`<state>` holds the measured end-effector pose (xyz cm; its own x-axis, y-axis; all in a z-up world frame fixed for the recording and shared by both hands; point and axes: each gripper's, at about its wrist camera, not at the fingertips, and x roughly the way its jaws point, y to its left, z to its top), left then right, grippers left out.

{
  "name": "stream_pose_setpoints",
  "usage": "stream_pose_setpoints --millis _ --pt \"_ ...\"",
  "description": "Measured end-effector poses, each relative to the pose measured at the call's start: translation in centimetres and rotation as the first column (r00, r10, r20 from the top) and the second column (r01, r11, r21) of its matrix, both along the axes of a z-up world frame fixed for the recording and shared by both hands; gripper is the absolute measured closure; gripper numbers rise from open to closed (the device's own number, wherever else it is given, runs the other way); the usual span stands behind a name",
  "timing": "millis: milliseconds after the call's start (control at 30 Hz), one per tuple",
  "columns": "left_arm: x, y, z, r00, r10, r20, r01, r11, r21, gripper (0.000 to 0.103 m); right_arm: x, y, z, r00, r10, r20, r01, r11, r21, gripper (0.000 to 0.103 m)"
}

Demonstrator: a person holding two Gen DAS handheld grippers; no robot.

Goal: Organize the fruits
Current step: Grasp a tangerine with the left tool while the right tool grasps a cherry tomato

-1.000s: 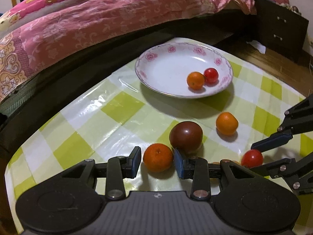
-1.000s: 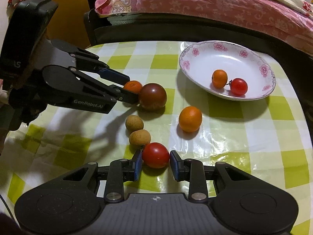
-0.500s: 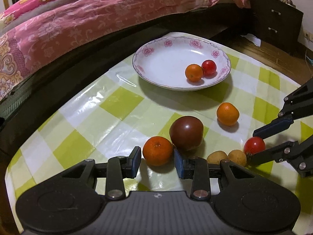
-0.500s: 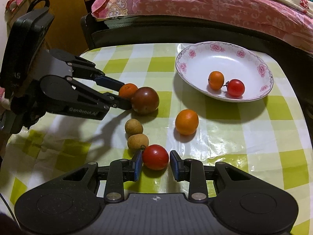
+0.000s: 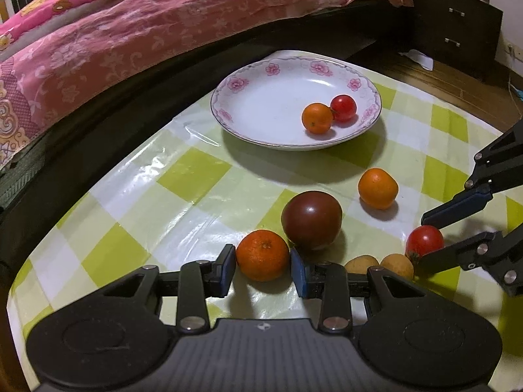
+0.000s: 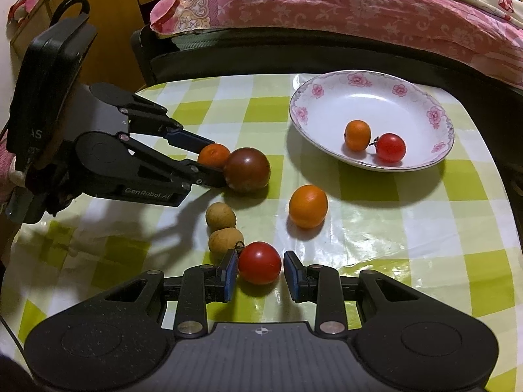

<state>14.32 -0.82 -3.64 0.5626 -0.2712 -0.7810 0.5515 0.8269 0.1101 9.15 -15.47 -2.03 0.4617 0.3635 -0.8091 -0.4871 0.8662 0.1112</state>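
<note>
My left gripper (image 5: 263,271) stands around an orange mandarin (image 5: 262,254) on the table; its pads sit close at both sides, with a thin gap at the left pad. A large dark tomato (image 5: 311,219) touches the mandarin behind it. My right gripper (image 6: 260,274) is open around a red cherry tomato (image 6: 259,262), with a gap at the right pad. A white floral plate (image 5: 261,111) at the back holds a small mandarin (image 5: 316,118) and a red tomato (image 5: 343,107). Another mandarin (image 5: 378,188) lies loose on the table.
Two tan longans (image 6: 221,228) lie just left of the red tomato, touching my right gripper's left finger. The table has a green-checked plastic cloth (image 5: 183,179). A bed with a pink quilt (image 5: 130,26) runs behind the table. A dark drawer cabinet (image 5: 454,26) stands far right.
Both grippers have drawn back and risen a little, so the views widened. The left jaws have narrowed slightly around the mandarin. The fruits have stayed in place.
</note>
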Motion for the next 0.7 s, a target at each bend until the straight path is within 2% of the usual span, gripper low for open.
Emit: stream_pose_setpoints --millis 133,433,700 --pt "-0.3 -0.2 0.0 1.000 0.007 0.009 -0.007 1.000 0.011 0.061 0.0 0.6 -0.8 1.000 -0.004 0.000 0.004 0.999 -0.045 0.077" --pt "-1.6 0.2 0.5 1.000 0.018 -0.004 -0.017 0.999 0.031 0.062 -0.1 0.3 -0.6 0.999 -0.033 0.023 0.034 0.998 -0.050 0.077" --pt "-3.9 0.9 0.7 0.998 0.064 -0.029 -0.063 0.997 0.036 0.062 -0.3 0.3 -0.7 0.999 -0.026 0.034 0.029 0.997 -0.073 0.077"
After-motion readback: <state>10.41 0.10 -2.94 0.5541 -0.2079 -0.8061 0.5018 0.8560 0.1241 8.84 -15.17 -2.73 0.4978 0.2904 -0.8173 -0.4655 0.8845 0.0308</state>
